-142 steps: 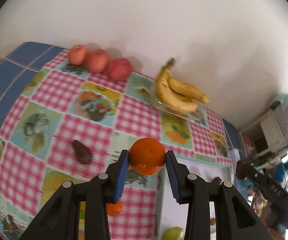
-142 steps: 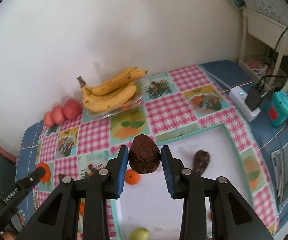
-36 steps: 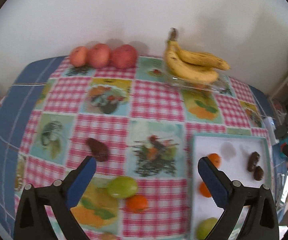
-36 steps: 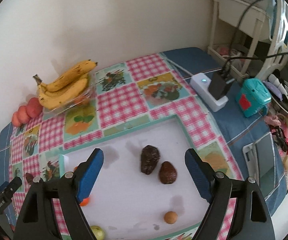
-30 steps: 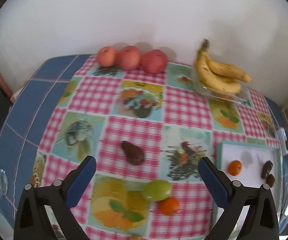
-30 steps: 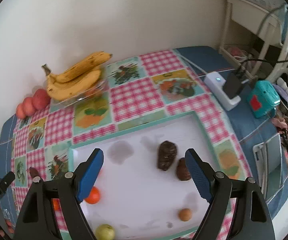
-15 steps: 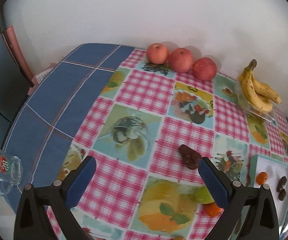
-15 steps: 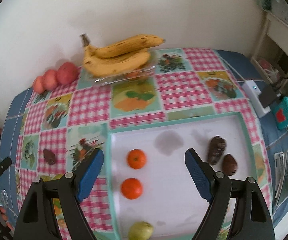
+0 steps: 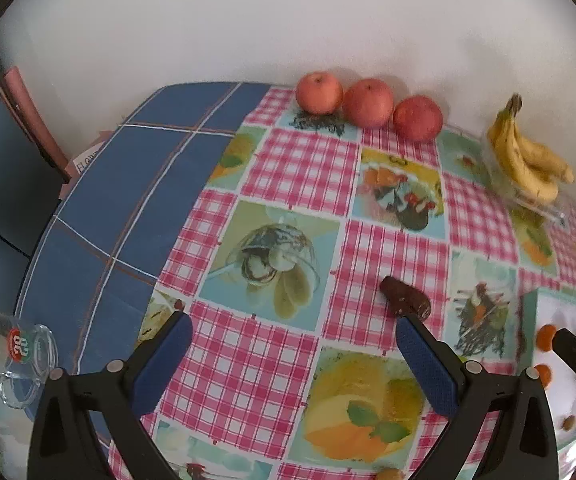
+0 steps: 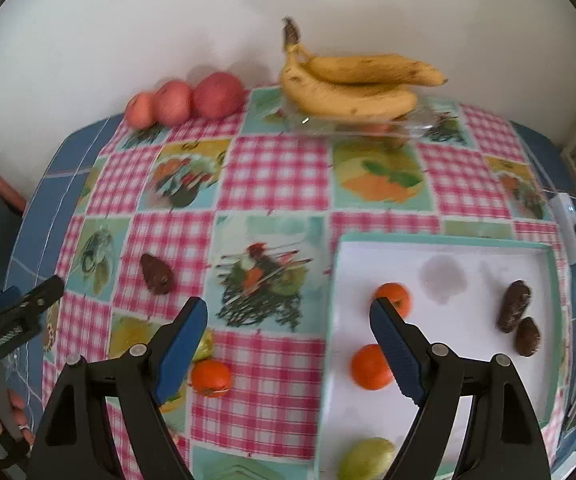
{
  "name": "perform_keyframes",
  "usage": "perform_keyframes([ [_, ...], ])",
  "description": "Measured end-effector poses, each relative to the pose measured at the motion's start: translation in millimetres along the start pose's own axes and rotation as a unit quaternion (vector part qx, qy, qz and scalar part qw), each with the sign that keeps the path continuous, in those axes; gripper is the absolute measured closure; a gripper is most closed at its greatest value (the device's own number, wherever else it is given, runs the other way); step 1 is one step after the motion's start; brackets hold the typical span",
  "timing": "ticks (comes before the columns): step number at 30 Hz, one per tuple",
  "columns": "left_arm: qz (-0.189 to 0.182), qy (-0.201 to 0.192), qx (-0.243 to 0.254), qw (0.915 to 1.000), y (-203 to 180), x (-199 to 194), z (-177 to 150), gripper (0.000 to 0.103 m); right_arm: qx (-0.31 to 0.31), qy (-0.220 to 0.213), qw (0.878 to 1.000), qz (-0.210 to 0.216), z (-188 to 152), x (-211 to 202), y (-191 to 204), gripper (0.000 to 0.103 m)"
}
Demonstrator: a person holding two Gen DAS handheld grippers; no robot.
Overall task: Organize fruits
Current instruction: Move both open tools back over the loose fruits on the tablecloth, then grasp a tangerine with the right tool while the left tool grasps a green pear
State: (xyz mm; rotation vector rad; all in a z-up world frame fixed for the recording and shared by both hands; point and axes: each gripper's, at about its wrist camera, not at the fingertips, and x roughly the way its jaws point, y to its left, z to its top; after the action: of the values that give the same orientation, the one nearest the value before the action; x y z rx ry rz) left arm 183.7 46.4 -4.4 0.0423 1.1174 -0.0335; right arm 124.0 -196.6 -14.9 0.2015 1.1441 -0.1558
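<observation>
Beside the left tool's [image 9: 289, 344] right finger — an avocado [image 9: 405, 301], loose.

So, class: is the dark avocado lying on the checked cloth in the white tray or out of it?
Out: the avocado lies on the tablecloth, left of the tray.

left gripper [image 9: 291, 336]: jaws wide, empty | right gripper [image 10: 288, 320]: jaws wide, empty

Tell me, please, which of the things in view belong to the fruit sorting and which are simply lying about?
For the job: white tray holding two oranges and two avocados; loose avocado, orange and green fruit on the cloth; both open grippers, left, right.

Lying about: glass mug, white charger. Apples and bananas look already placed.
</observation>
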Motion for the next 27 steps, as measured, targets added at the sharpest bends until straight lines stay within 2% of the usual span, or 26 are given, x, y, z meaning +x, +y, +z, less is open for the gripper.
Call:
perform_keyframes([
  [10, 0.028, 0.062, 0.018, 0.9975, -6, 47, -18, 0.000, -0.028, 0.065, 0.997, 0.010, -18, 43, 22, 0.019],
  [16, 0.045, 0.057, 0.028, 0.9970, -4, 47, -16, 0.000, -0.066, 0.090, 0.993, 0.038, -29, 58, 48, 0.019],
  [23, 0.045, 0.056, 0.019, 0.9972, 4, 46, -14, 0.000, -0.108, 0.106, 0.988, 0.031, -43, 72, 73, 0.019],
  [25, 0.043, 0.056, 0.020, 0.9973, 3, 46, -14, 0.000, -0.109, 0.108, 0.988, 0.026, -46, 75, 75, 0.022],
  [27, 0.042, 0.056, 0.021, 0.9973, 1, 46, -14, 0.000, -0.108, 0.110, 0.988, 0.026, -48, 77, 76, 0.034],
])
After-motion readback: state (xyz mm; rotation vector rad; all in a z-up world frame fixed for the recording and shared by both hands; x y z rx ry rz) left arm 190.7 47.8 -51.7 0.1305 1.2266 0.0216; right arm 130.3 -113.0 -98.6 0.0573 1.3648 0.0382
